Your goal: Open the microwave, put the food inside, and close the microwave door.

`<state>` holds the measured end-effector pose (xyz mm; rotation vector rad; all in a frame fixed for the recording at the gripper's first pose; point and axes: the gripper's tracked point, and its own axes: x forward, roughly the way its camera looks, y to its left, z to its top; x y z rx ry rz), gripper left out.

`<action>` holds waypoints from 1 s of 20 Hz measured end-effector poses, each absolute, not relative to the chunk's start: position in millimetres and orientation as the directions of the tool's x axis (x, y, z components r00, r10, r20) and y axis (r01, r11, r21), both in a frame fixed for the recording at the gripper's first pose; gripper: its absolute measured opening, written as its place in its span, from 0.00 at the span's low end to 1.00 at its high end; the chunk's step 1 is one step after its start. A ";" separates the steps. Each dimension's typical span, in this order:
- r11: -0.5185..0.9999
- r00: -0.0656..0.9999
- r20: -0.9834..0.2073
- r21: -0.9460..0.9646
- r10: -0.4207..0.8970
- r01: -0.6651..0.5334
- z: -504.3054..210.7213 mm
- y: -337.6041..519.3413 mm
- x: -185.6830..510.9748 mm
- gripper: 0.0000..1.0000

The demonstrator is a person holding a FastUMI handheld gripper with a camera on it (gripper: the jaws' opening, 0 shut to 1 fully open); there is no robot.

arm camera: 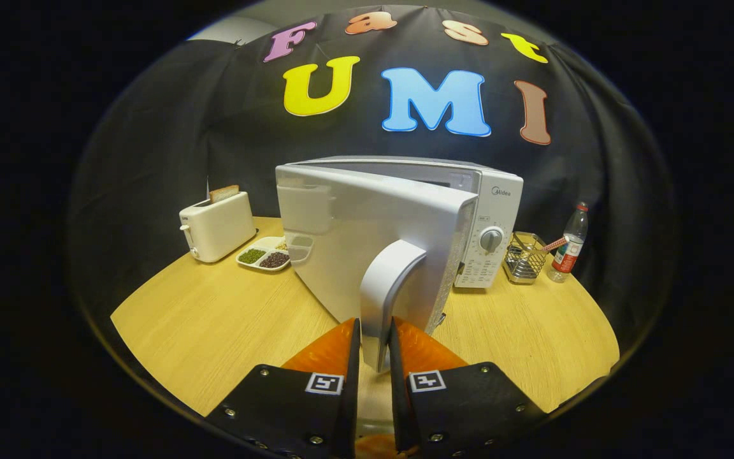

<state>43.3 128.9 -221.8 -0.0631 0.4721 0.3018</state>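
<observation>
Claw (374,344) looks clamped on the microwave (494,217) door handle (387,287) at 12 o'clock, door (341,236) partly open imo, so pull in a smooth arc w/o twisting.

Microwave (469,191) cavity hidden behind swung door (354,236); tray (265,255) partly behind door; keypad (476,271) markings too small.

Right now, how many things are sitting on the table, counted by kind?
Kitchen machines: 2 (microwave, toaster)
Food trays: 1 (divided tray)
Wire baskets: 1 (basket)
Bottles: 1 (bottle)
Total: 5
The gripper has its fingers shut on the microwave door handle; the door stands partly open.
</observation>
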 end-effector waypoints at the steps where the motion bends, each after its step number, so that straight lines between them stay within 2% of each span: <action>1: 0.953 0.845 -0.459 0.010 0.273 -0.302 -221.1 132.5 39.5 0.23; 20: 0.908 0.803 -0.472 -0.016 0.363 -0.419 -228.1 256.9 -54.8 0.23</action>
